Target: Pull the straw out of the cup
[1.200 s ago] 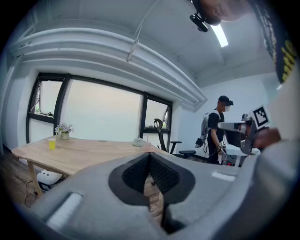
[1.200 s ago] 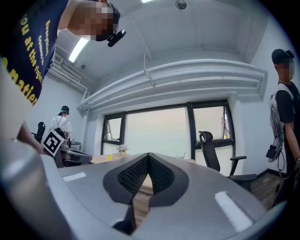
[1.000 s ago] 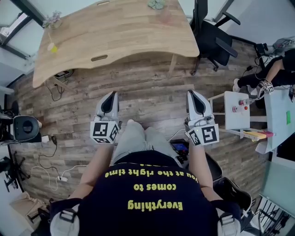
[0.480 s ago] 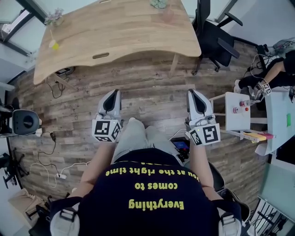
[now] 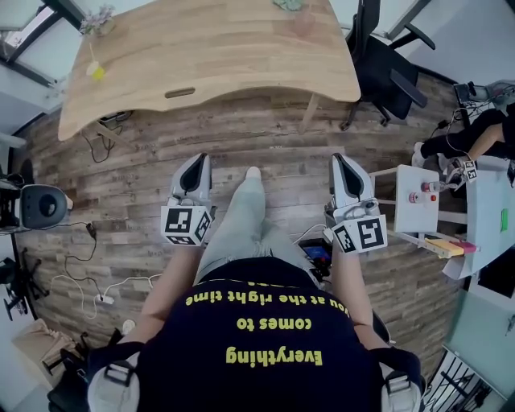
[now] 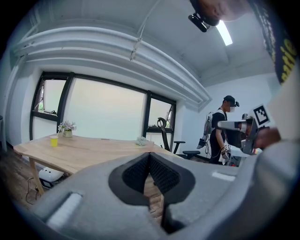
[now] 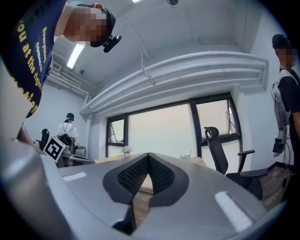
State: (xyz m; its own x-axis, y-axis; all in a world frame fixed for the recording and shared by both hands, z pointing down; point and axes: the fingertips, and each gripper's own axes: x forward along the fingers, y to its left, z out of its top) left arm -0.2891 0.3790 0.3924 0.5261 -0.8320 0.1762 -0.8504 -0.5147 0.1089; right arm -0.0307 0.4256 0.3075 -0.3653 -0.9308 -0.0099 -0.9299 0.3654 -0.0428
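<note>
- The small yellow cup (image 5: 96,72) sits at the far-left corner of the light wooden table (image 5: 225,56), well ahead of both tools and off to the left of the left gripper (image 5: 193,165). A thin pale straw (image 5: 90,56) looks to be poking up out of it, but it's tiny from here.
- A little potted plant (image 5: 96,18) is just beyond the cup.
- The left gripper's pads are pressed together with nothing between them, and it's aimed roughly level at the table.
- The right gripper (image 5: 344,165) is the same: pads pressed together, empty, and even further from the cup.
- The grey-trousered leg (image 5: 241,217) is out in front between the two tools, so I'd guess this is just the approach.
- What could go wrong: the cup looks light, so yanking the straw with nothing steadying it could lift or tip the cup.
- Coming in wide could also clip the plant.
</note>
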